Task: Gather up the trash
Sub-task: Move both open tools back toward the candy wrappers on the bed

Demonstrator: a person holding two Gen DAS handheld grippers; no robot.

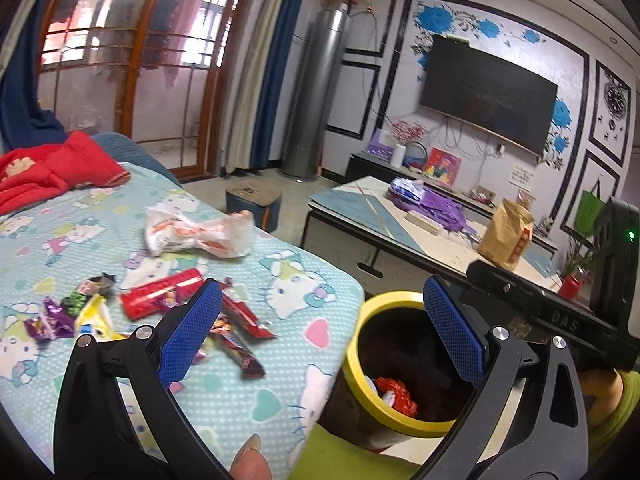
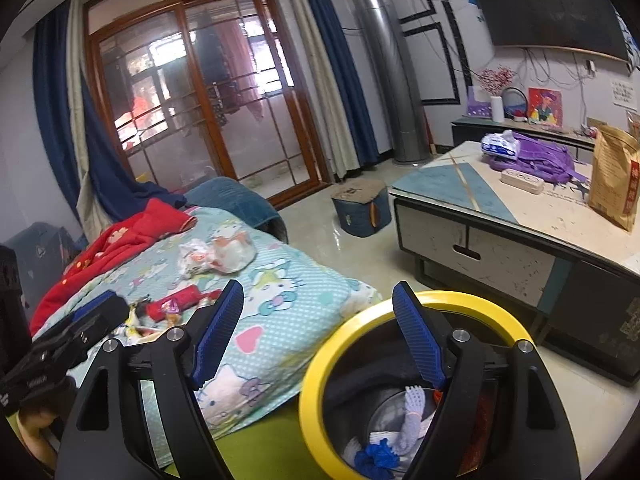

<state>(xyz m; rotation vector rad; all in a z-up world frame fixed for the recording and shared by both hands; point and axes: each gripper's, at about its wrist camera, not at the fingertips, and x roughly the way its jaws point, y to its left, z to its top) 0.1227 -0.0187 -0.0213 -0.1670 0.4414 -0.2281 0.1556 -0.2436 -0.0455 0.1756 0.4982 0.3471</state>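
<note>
Right tongs [image 2: 318, 336] partly hide bin [image 2: 316, 364] contents.

Daylight enters wood-framed glass doors [image 2: 200, 112] flanked by blue curtains [image 2: 340, 60]; a television [image 1: 486, 96] hangs above a low cabinet [image 1: 400, 168].

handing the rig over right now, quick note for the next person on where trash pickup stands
Left tongs: open, empty, between the bed and the bin.
Right tongs: open, empty, over the bin's rim.
Yellow-rimmed bin: beside the bed, already holding some trash.
Left to collect from the bed cover: red wrapper, small candy wrappers, crumpled white bag.
</note>
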